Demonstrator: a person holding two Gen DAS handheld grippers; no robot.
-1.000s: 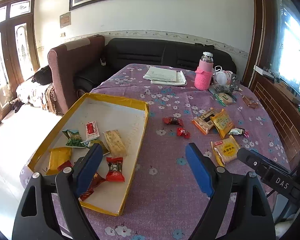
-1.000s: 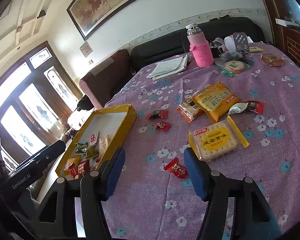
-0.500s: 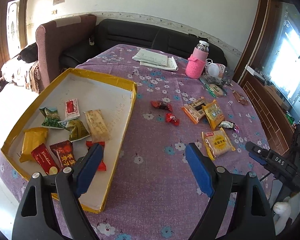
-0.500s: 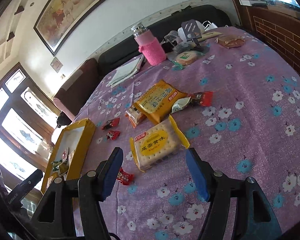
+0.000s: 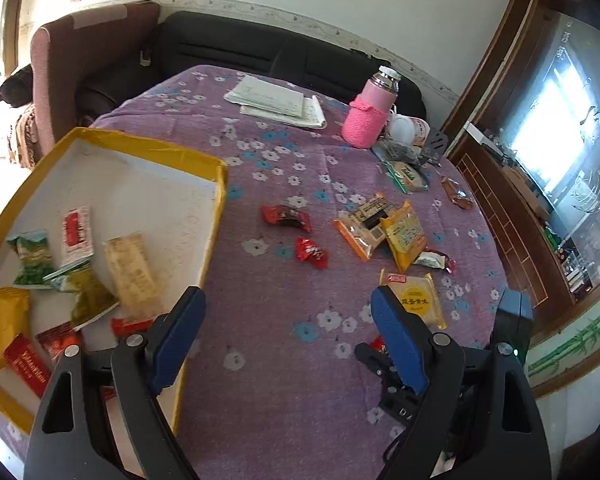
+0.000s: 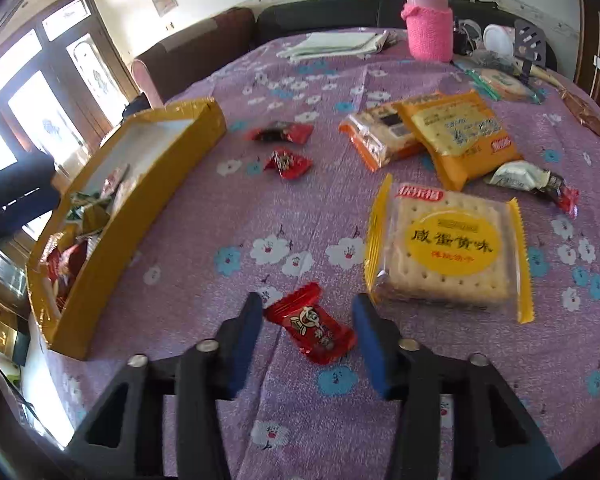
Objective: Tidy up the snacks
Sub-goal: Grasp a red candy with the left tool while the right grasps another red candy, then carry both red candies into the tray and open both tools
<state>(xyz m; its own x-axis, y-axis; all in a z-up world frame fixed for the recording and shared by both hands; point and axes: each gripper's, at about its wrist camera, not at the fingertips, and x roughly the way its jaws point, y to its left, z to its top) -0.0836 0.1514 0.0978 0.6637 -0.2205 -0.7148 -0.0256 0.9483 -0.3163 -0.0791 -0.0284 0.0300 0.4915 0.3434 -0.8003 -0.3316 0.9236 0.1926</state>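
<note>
Right gripper [image 6: 306, 322] low over the desk [image 6: 204, 216], its blue-padded jaws apart on either side of a small red candy [image 6: 311, 329]; the candy lies flat on the purple flowered cloth, between the jaws, apparently untouched; this straddle probably prepares a pinch across the wrapper's narrow width. Just beyond the candy, on the far right side, lies a square cracker pack [image 6: 448, 246] in clear film with yellow crimped ends; it sits near enough that the right-hand jaw may brush it on closing. The yellow-walled tray [image 6: 148, 184], a shallow cardboard box with a white floor, stands well to the left of the candy and already holds several glossy wrapped snacks; it is presumably the destination. Left gripper [image 5: 288, 336] held above the desk beside the tray's near corner, jaws apart and empty, likely kept clear of the working hand; further foil sachets lie scattered beyond the candy.
</note>
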